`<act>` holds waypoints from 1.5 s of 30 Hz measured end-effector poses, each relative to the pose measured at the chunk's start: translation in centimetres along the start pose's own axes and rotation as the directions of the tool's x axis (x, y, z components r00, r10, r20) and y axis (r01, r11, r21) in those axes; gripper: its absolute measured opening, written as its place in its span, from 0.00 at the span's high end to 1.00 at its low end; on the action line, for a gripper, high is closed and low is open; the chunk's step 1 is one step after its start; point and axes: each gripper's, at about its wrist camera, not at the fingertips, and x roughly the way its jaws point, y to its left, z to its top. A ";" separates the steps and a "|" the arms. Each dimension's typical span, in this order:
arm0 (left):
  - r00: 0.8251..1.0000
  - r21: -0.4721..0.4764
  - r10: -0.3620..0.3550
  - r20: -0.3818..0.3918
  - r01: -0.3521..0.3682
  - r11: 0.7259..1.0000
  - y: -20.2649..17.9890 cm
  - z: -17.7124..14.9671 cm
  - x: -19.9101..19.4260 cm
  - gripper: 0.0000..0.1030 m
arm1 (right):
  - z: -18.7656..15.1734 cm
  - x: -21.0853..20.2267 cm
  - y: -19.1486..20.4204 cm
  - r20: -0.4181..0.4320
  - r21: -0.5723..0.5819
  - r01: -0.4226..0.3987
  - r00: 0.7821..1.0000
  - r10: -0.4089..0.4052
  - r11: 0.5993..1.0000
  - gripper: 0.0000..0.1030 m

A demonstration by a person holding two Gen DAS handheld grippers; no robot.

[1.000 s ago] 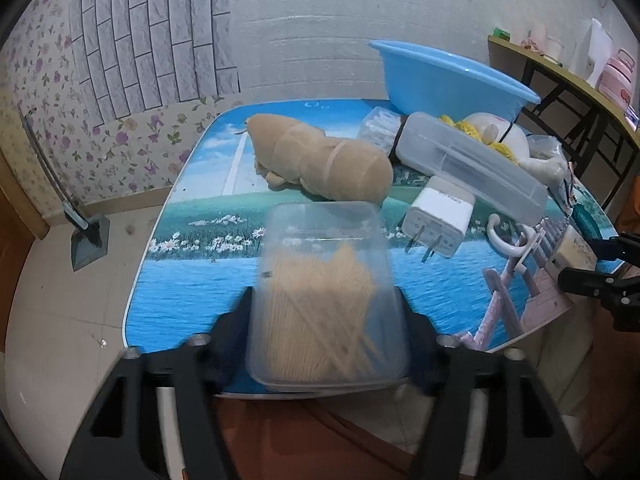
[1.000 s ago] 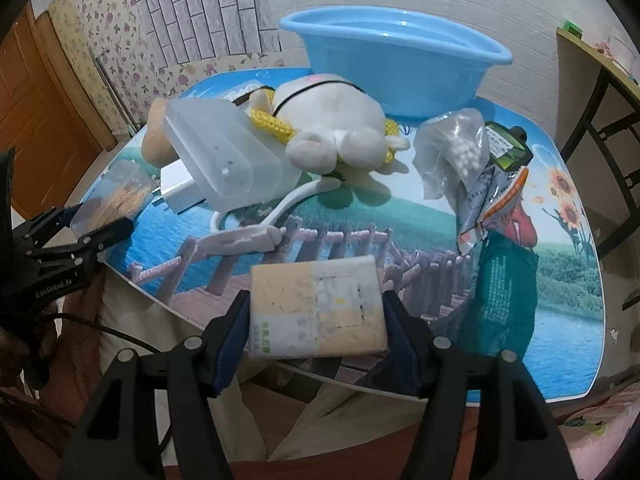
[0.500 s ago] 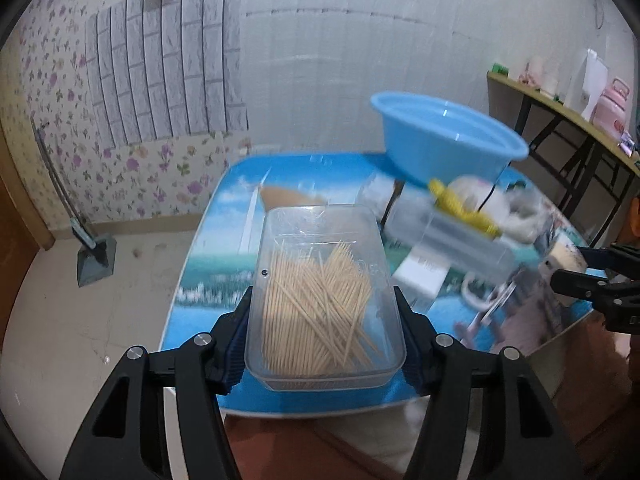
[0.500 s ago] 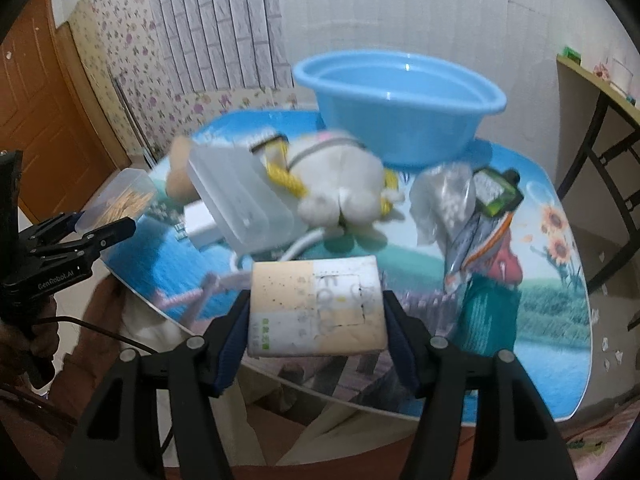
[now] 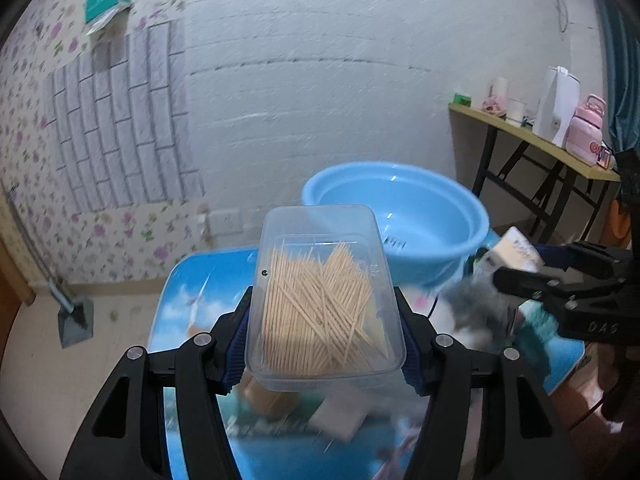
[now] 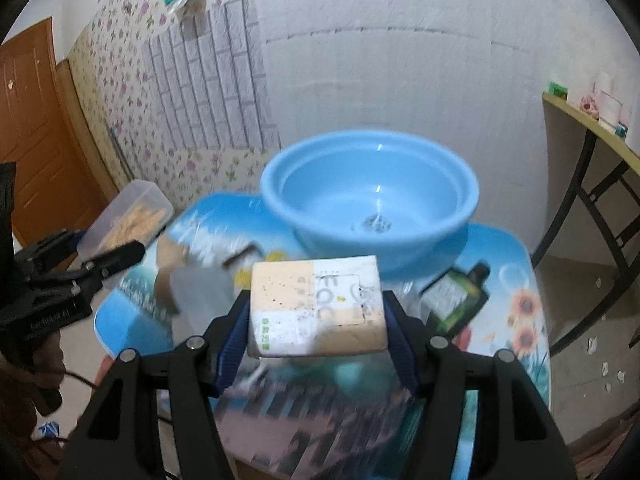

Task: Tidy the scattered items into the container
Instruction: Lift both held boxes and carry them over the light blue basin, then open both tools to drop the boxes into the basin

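L claw [image 5: 324,344] grips toothpick box [image 5: 324,300] — long axis fwd | R claw [image 6: 318,336] grips packet [image 6: 318,306] — crosswise

Even indoor light, no harsh shadows. Surface [image 5: 192,280] clutter smeared by motion blur; basin [image 6: 370,196] glare spots noted; fisheye edges bent, vignetted.

The round blue plastic basin [image 6: 370,196] looked glossy; the clear plastic toothpick box [image 5: 323,300] smooth; the speckled paper-wrapped block [image 6: 318,306] matt.
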 end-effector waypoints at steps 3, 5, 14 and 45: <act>1.000 0.011 -0.017 0.007 0.017 1.000 -1.2 1.5 1.4 0.41 | 1.1 0.9 -1.1 0.014 -0.003 0.015 1.000 -0.015 1.000 0.40; 1.000 0.022 -0.026 0.003 0.026 0.999 -2.0 2.3 2.4 0.41 | 1.5 1.4 -1.8 0.012 0.002 0.016 1.000 -0.016 1.000 0.40; 0.998 0.061 -0.056 -0.026 0.057 0.996 -5.1 4.5 6.7 0.41 | 3.4 4.2 -4.3 0.026 0.014 0.004 1.000 -0.004 1.000 0.40; 0.997 0.116 -0.064 -0.048 0.069 0.991 -6.8 4.0 7.3 0.38 | 4.5 5.8 -5.8 0.000 0.034 0.050 0.999 -0.050 0.998 0.37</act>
